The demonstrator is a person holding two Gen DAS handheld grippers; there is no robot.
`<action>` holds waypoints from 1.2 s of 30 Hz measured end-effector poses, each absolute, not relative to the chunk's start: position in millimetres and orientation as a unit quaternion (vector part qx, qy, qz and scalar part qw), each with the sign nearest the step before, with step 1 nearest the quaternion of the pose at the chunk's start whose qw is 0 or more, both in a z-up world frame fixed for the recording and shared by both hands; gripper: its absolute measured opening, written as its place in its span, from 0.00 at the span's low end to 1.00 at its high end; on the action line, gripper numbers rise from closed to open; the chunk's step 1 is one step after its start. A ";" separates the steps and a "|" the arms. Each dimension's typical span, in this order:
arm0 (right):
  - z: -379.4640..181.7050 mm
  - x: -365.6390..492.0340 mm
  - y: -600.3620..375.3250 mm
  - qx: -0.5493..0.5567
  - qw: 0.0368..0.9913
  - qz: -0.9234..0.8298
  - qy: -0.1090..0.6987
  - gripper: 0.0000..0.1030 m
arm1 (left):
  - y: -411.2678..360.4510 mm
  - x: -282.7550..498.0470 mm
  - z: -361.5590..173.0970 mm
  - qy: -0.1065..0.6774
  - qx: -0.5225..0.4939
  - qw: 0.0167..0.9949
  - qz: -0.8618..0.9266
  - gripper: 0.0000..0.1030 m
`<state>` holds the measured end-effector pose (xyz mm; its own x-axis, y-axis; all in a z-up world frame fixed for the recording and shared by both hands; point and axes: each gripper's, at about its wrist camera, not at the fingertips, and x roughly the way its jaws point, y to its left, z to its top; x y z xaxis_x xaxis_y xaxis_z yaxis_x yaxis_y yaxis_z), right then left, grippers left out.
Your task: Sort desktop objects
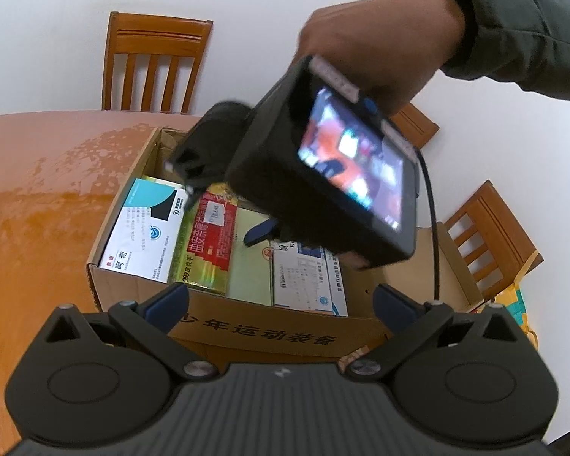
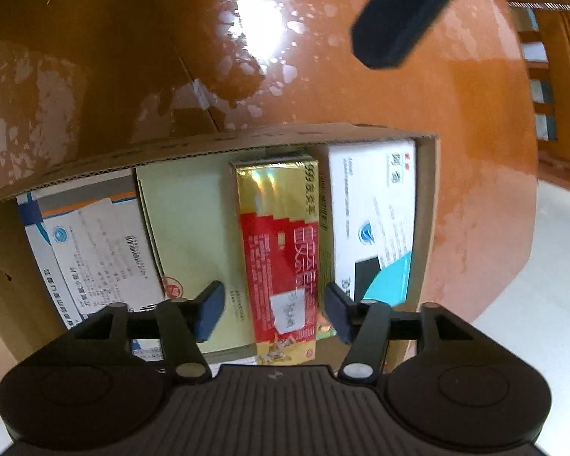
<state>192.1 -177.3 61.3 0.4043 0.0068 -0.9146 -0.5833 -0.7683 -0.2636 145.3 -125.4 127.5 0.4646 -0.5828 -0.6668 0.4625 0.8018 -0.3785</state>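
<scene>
Red-gold carton (image 2: 281,262), lower centre of right wrist frame, inside cardboard box (image 2: 224,144): likely light, crushable, glossy. Grip long sides. Right gripper (image 2: 273,315) apart astride it, empty; left gripper (image 1: 281,304) apart, empty.

Glossy orange wood tabletop (image 2: 323,87), worn pale patches in varnish. Matt brown corrugated cardboard box (image 1: 269,332). Shiny gold foil carton (image 2: 281,250) among smooth matt paper cartons. Matt black plastic tool (image 2: 273,313), blue pads. Varnished wood chair (image 1: 154,62).
</scene>
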 end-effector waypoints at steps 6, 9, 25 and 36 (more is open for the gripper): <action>92.6 217.6 -192.6 -0.690 0.452 0.472 0.310 0.80 | -125.9 148.1 129.6 0.413 -0.075 0.852 -0.313 1.00; 89.2 226.7 -207.5 -0.602 0.539 0.448 0.383 0.83 | -127.1 148.8 129.2 0.413 -0.073 0.851 -0.316 1.00; 81.8 273.9 -225.1 -0.326 0.681 0.368 0.543 0.84 | -123.4 147.6 120.3 0.428 -0.062 0.847 -0.309 1.00; 68.6 282.0 -203.8 -0.301 0.675 0.386 0.553 0.84 | -114.3 145.4 122.0 0.429 -0.067 0.850 -0.297 1.00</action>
